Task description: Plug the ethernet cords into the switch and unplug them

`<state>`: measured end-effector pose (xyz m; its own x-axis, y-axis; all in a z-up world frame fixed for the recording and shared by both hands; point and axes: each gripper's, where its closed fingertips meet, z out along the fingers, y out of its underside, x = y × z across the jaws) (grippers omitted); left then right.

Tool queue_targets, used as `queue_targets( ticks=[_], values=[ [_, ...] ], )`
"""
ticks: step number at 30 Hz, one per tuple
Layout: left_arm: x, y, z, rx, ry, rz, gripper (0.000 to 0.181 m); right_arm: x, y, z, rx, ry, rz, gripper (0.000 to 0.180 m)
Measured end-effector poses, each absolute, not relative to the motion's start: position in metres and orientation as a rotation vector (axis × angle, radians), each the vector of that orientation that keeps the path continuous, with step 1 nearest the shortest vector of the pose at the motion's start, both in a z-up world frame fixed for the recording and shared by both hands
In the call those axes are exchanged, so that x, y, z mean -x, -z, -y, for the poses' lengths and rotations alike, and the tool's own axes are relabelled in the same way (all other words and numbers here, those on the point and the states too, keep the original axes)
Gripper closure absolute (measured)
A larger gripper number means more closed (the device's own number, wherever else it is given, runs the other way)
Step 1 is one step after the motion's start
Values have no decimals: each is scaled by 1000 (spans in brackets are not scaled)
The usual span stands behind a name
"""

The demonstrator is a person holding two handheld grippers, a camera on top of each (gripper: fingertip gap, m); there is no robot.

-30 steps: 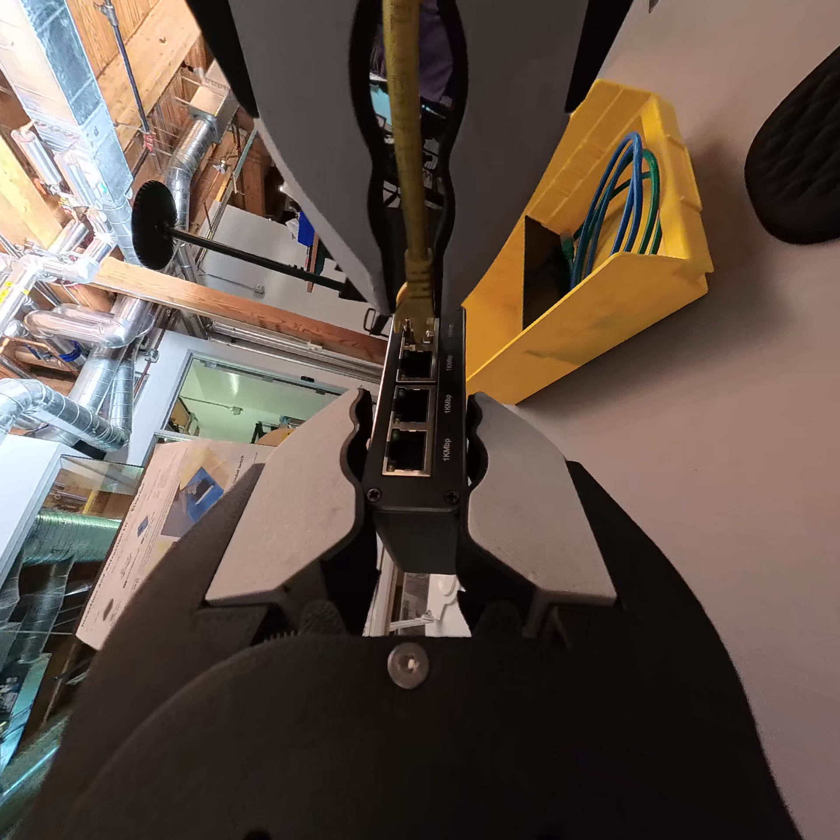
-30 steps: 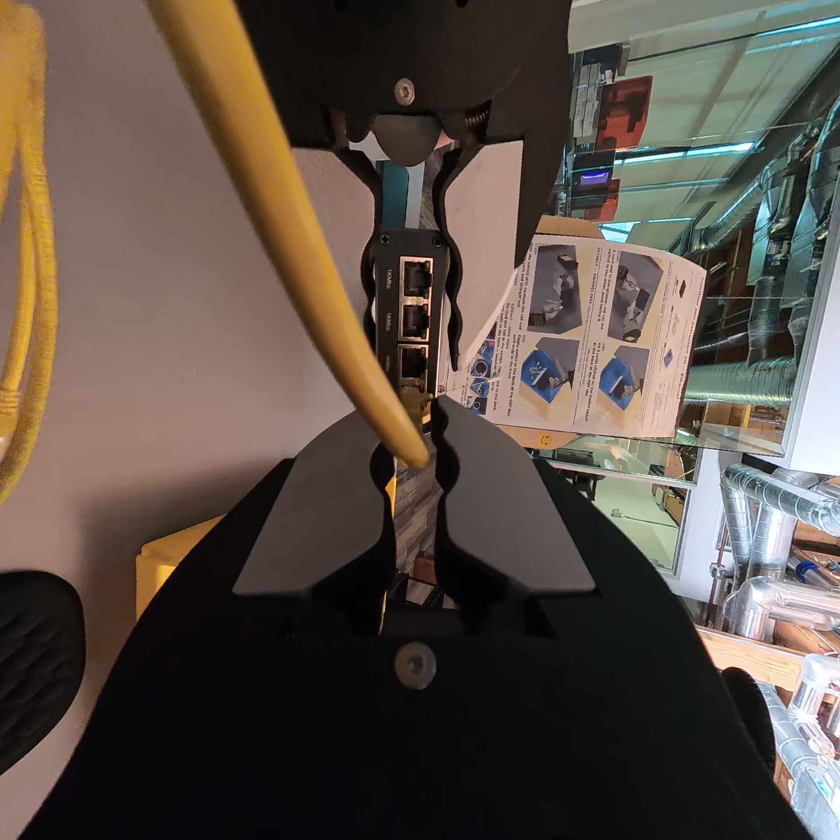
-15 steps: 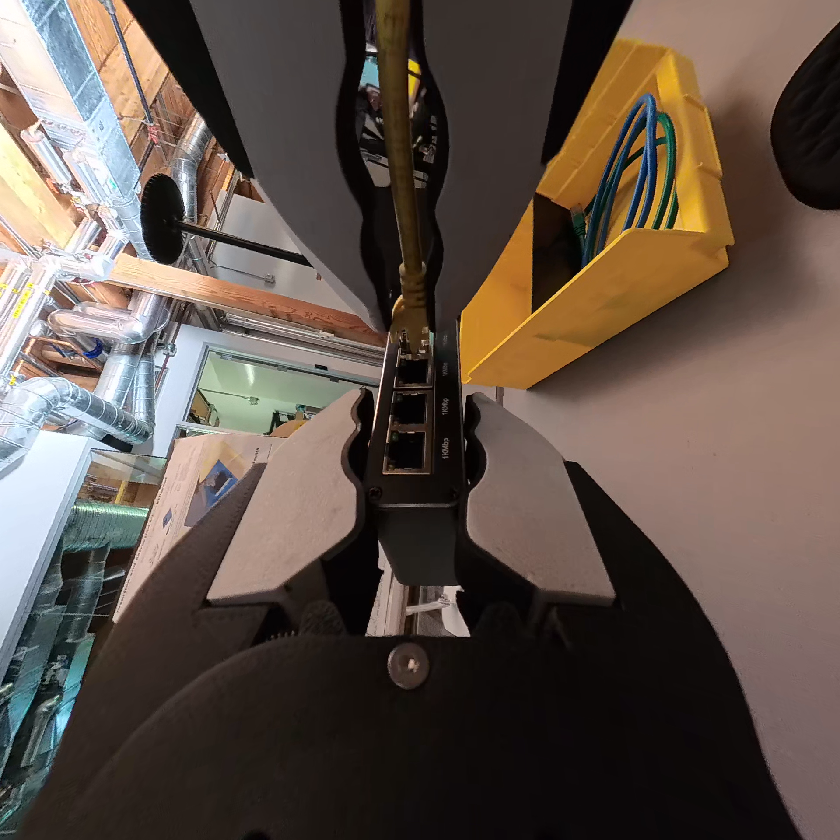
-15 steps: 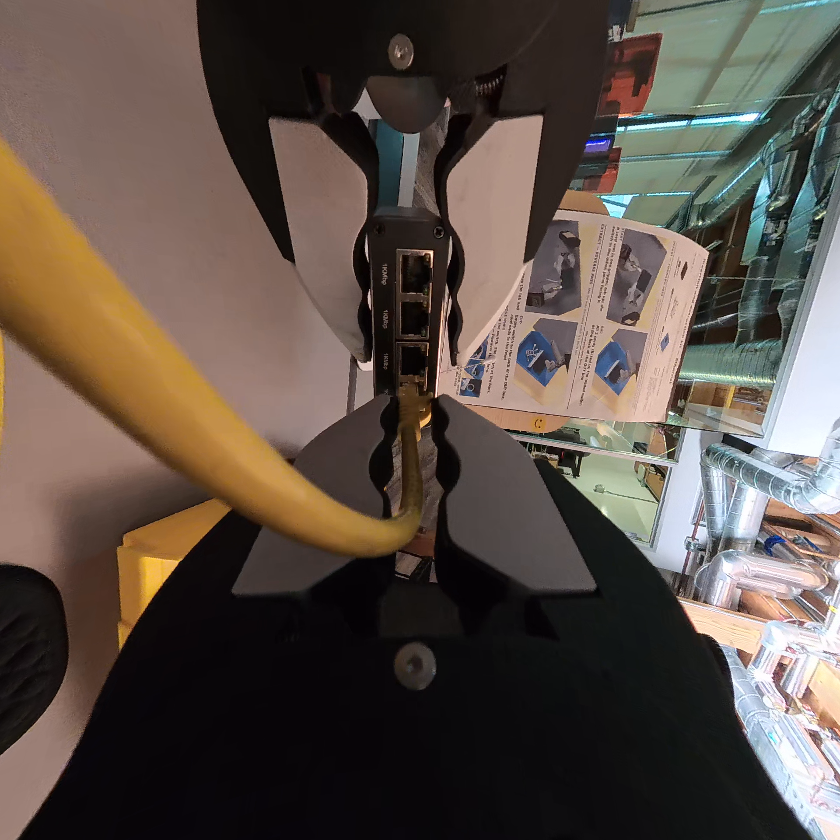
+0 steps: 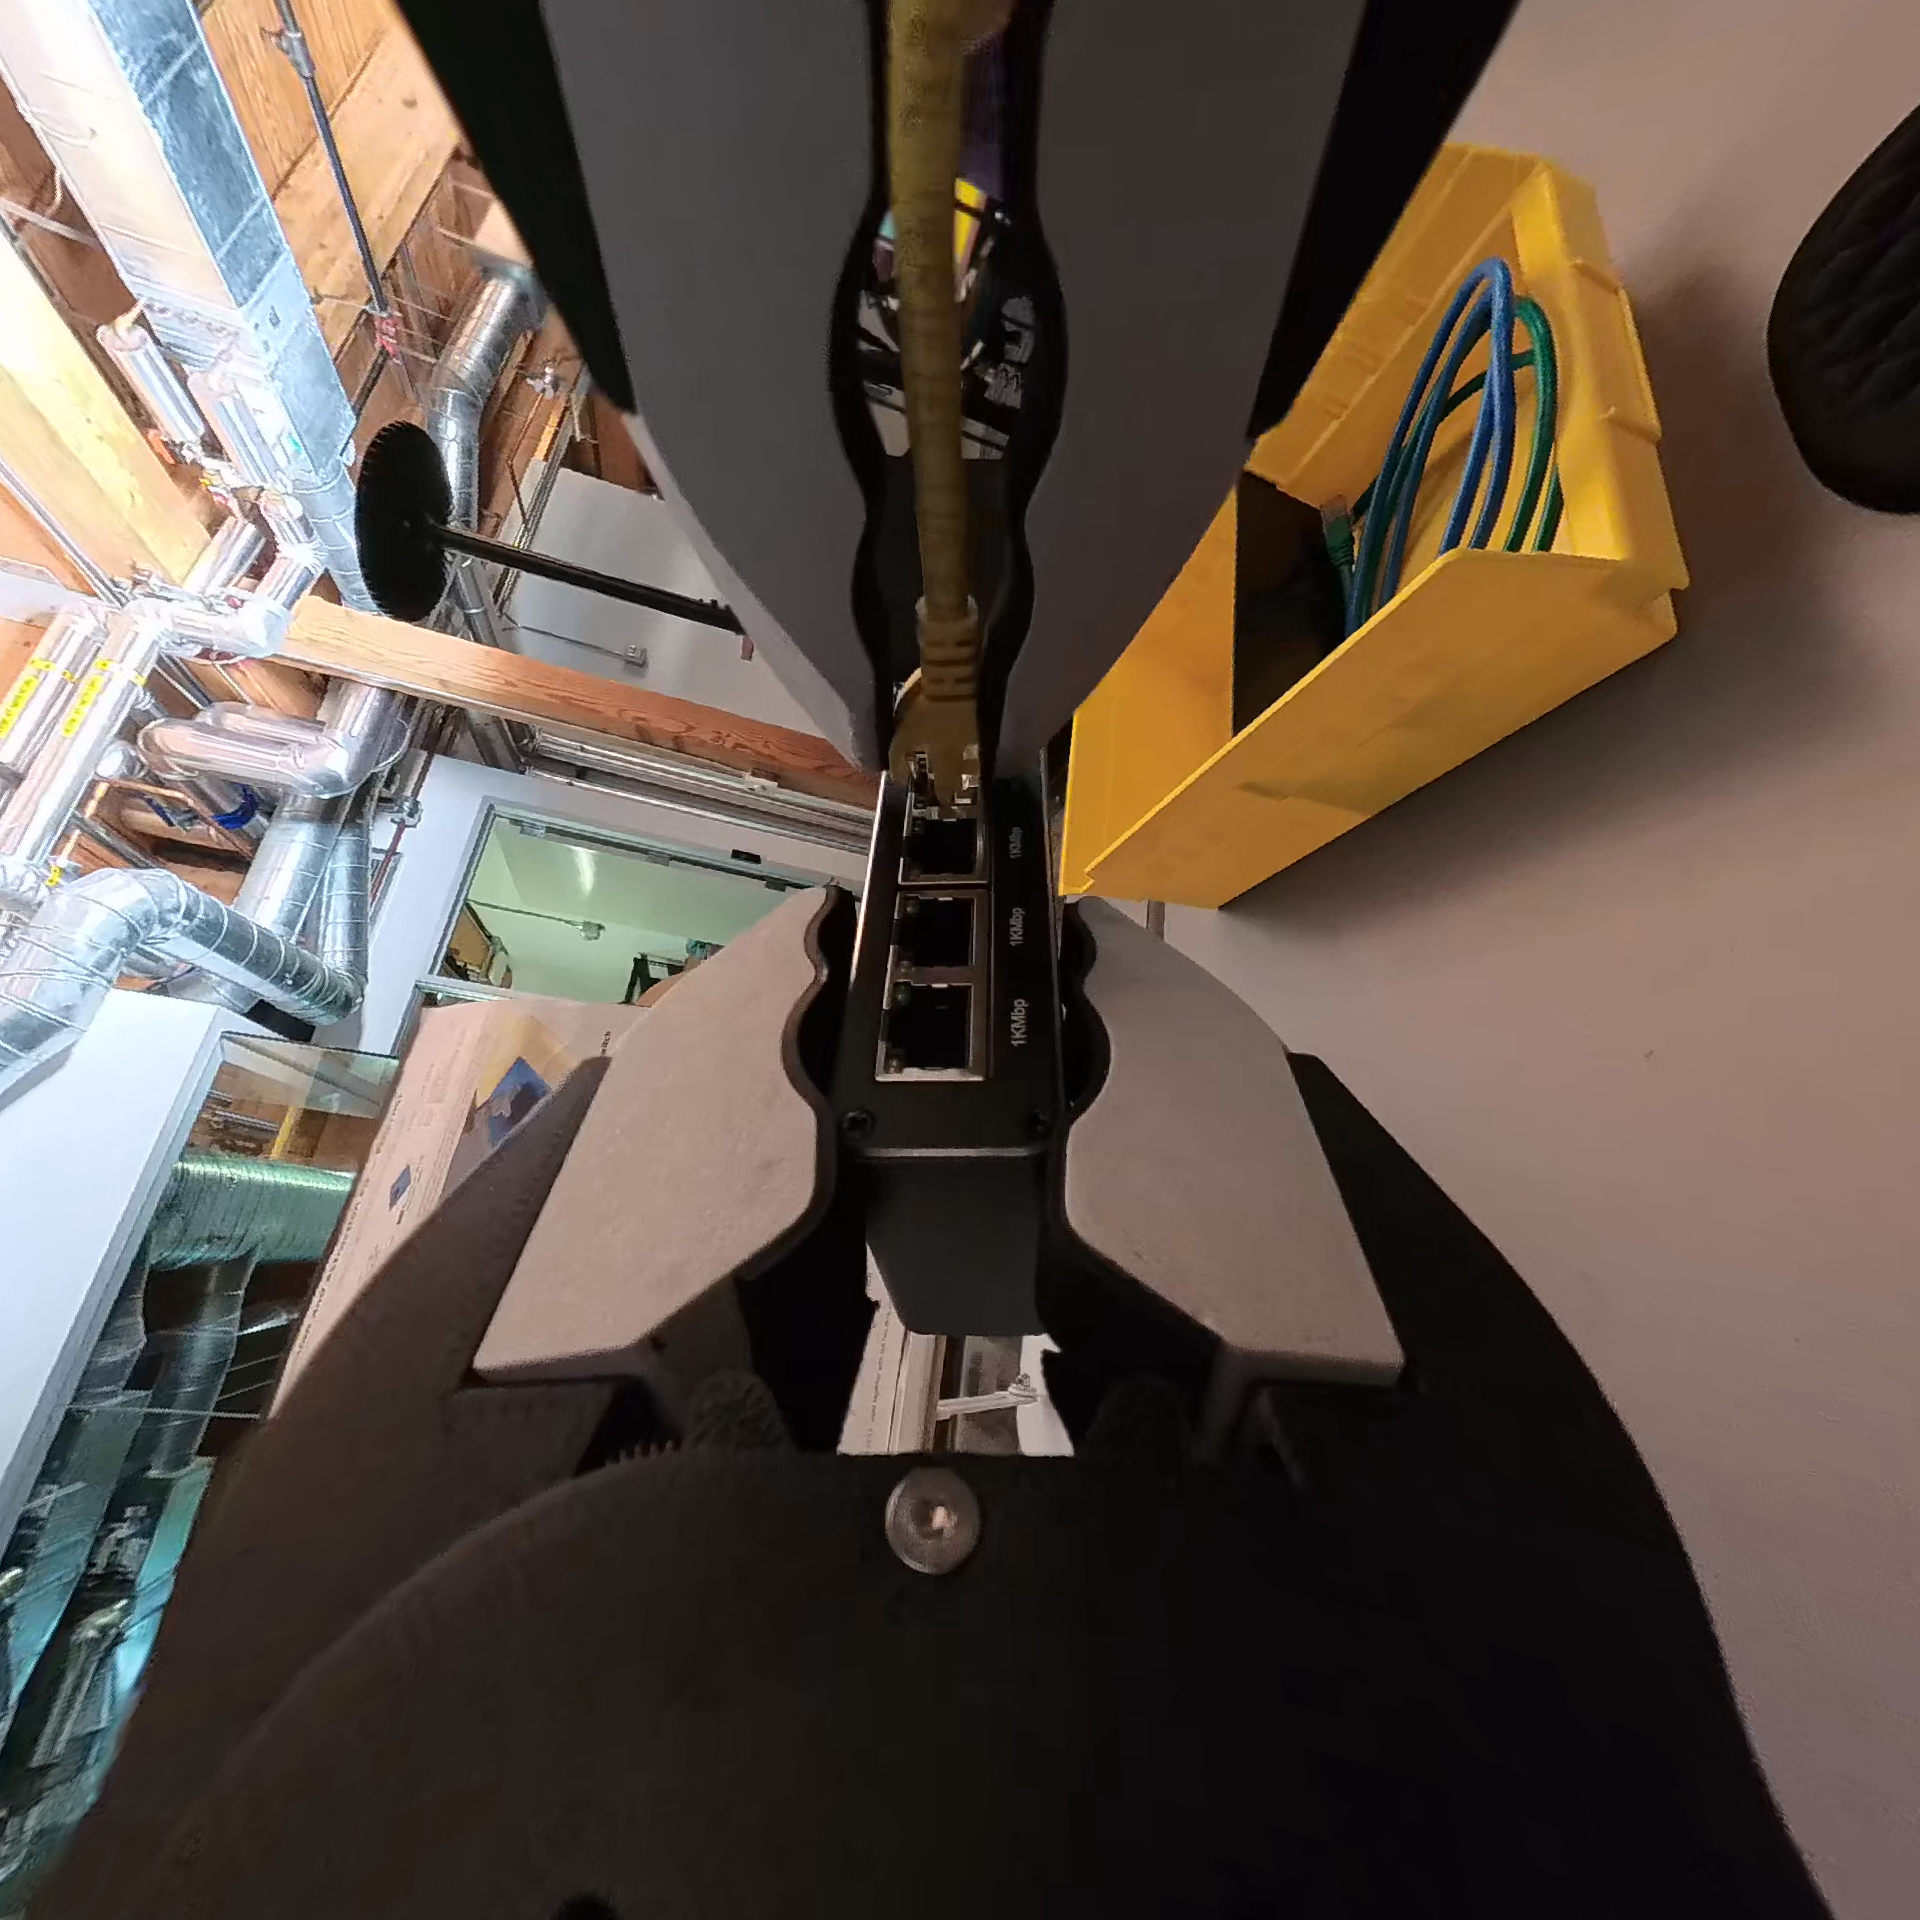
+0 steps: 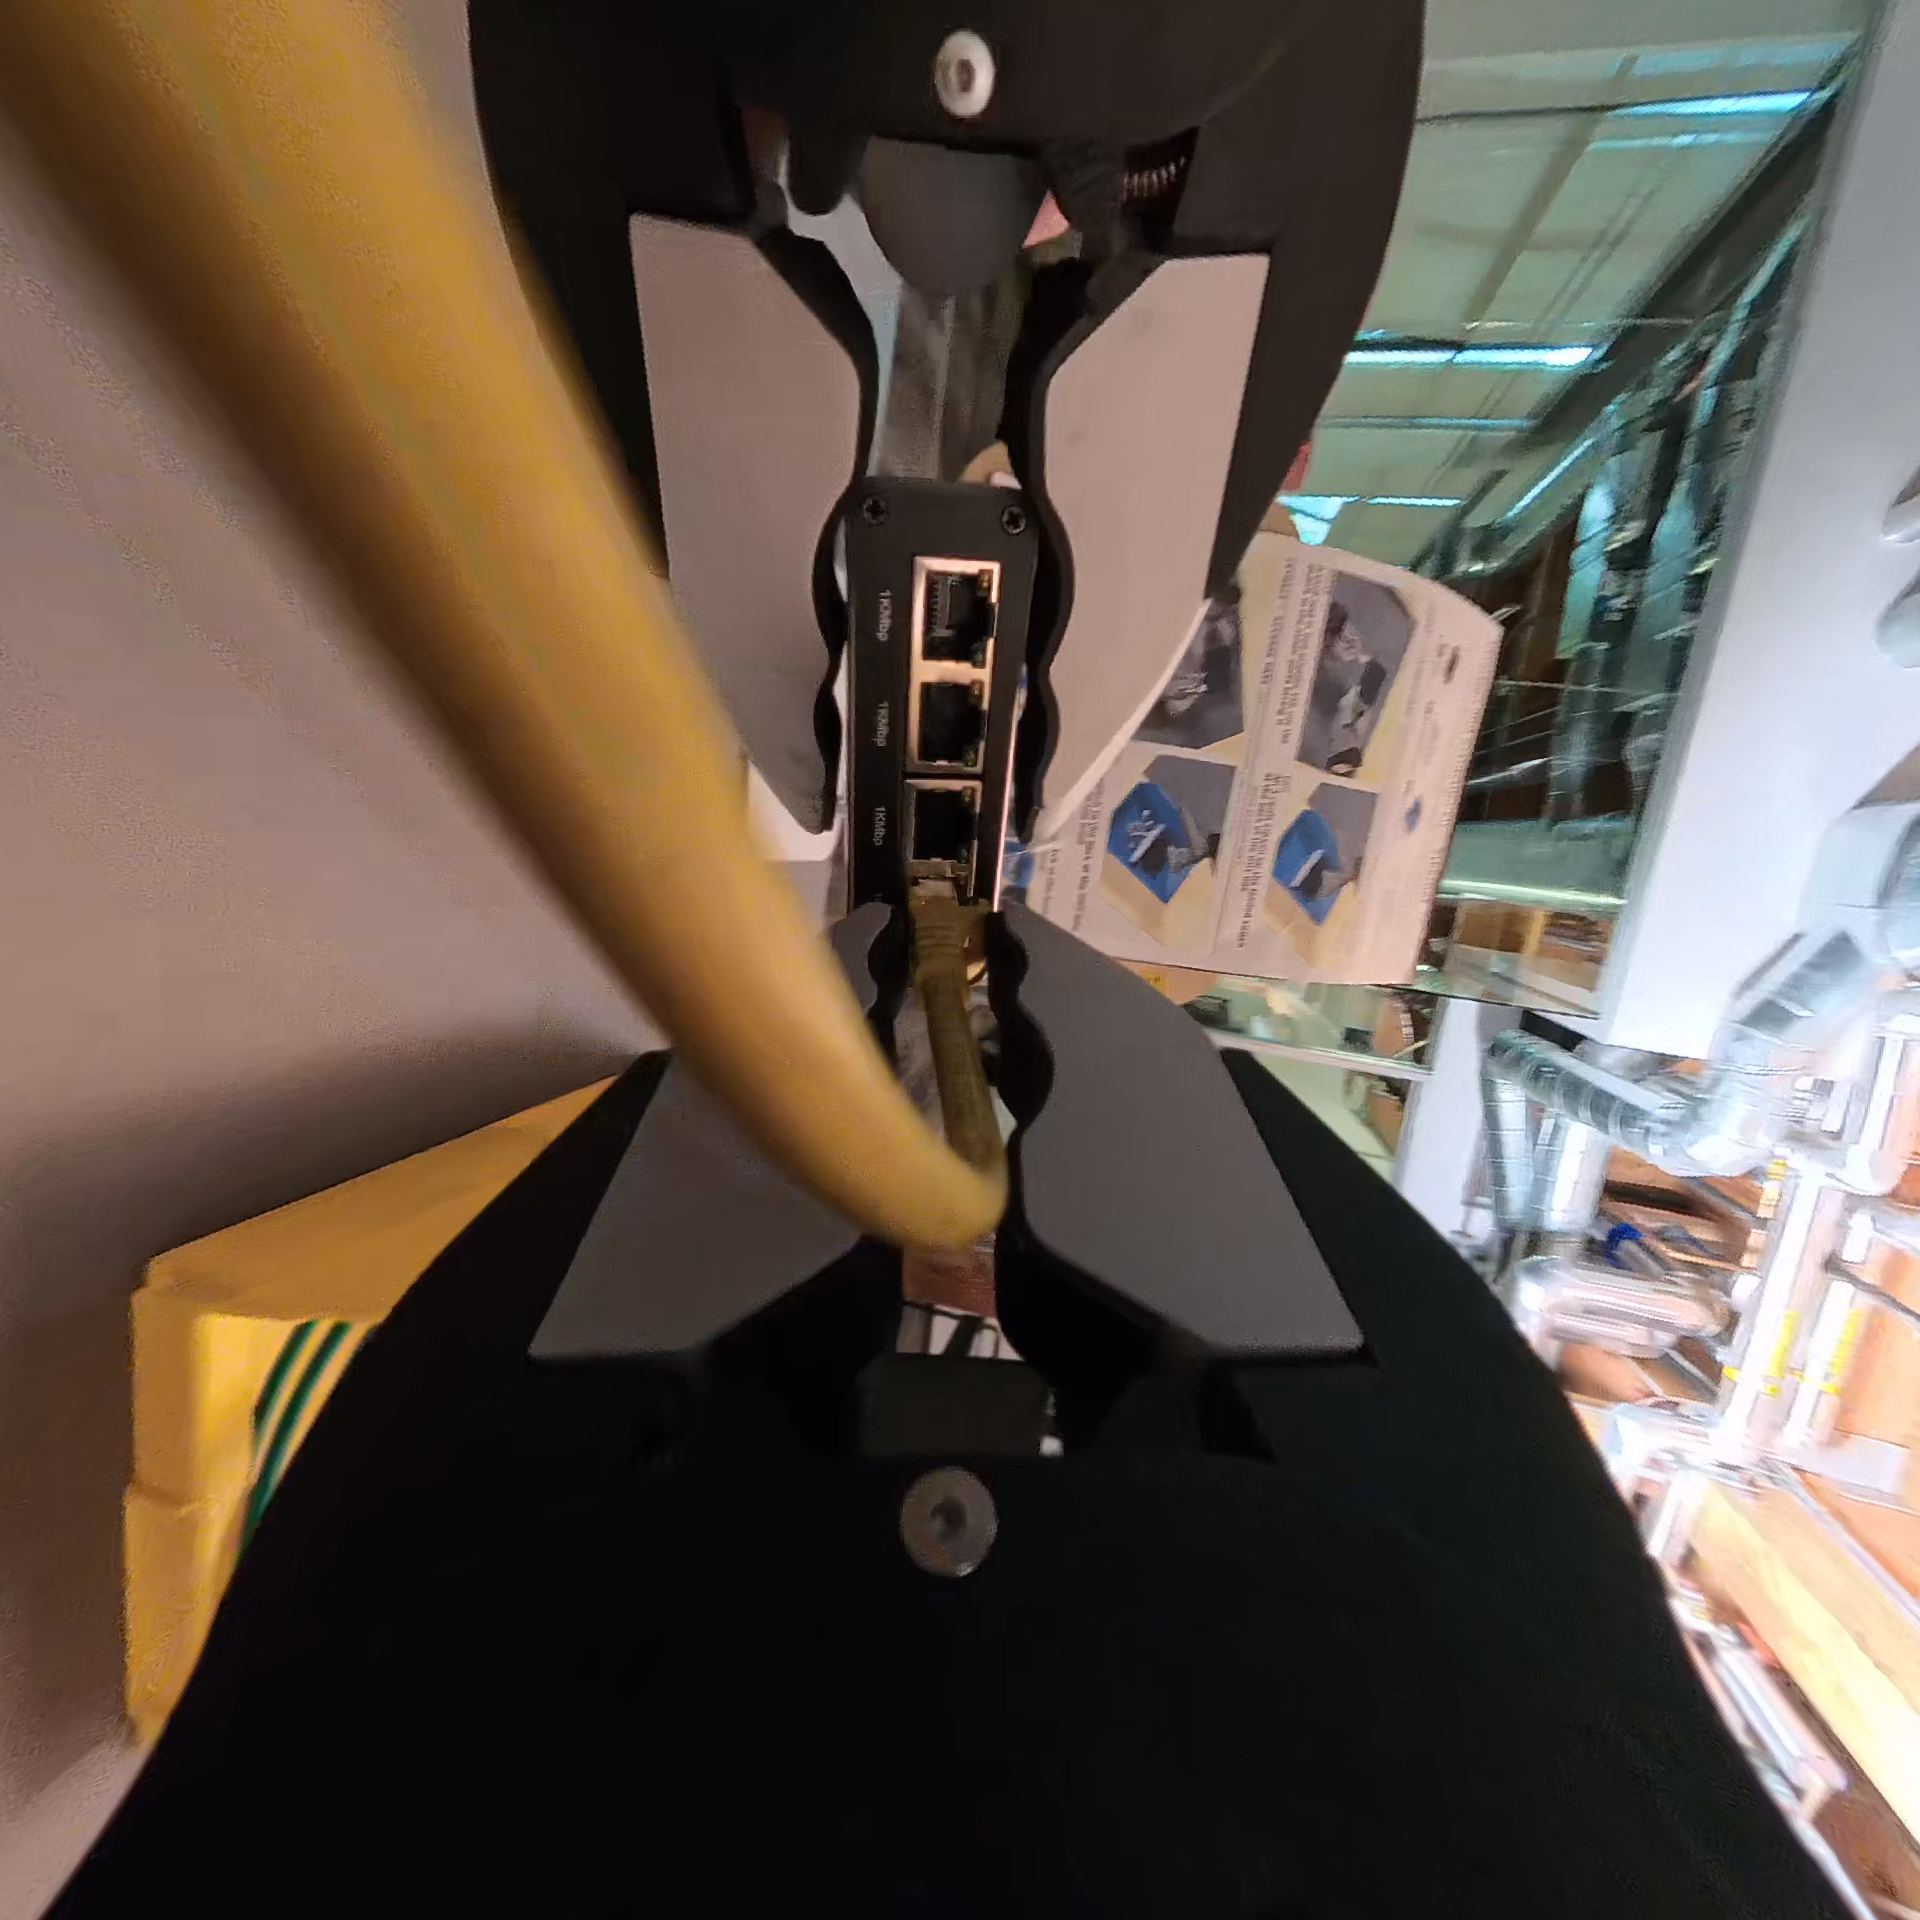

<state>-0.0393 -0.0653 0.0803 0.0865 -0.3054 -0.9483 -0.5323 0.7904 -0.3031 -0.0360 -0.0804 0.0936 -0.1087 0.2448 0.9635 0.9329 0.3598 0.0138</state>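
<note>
- Grey desk (image 5: 1558, 1039) surface fills the right of the left wrist view and carries the bin and cords.
- Yellow plastic bin (image 5: 1382, 707) sits on the desk beyond the switch, holding coiled blue cords (image 5: 1455, 416) and a green cord (image 5: 1538, 416).
- Printed sheet (image 6: 1299, 790) with pictures stands behind the switch in the right wrist view.
- Left tool (image 5: 951, 997) is clamped on the black switch (image 5: 956, 1195), its two grey fingers (image 5: 686, 1143) pressing the long sides, port face turned to the camera.
- Switch (image 6: 940, 727) is held off the desk between the two tools; three ports show empty in a row.
- Right tool (image 6: 940, 935) is closed around the yellow ethernet cord (image 6: 951, 1039), its tips just short of the switch's end.
- Yellow cord's plug (image 5: 935, 727) meets the port at the switch's far end from the left tool; whether it is fully seated I cannot tell.
- Slack of that cord loops out blurred toward the upper left of the right wrist view.
</note>
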Motion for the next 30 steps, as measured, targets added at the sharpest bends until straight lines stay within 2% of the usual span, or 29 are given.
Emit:
queue_targets(
  ticks=[12, 30],
  values=[
    [43, -84, 61, 698, -236, -1489, 143, 38, -95, 80, 1073, 842, 1595, 166],
    [35, -60, 45, 778, -150, -1563, 142, 29, -69, 71, 1399, 580, 1815, 165]
  ],
)
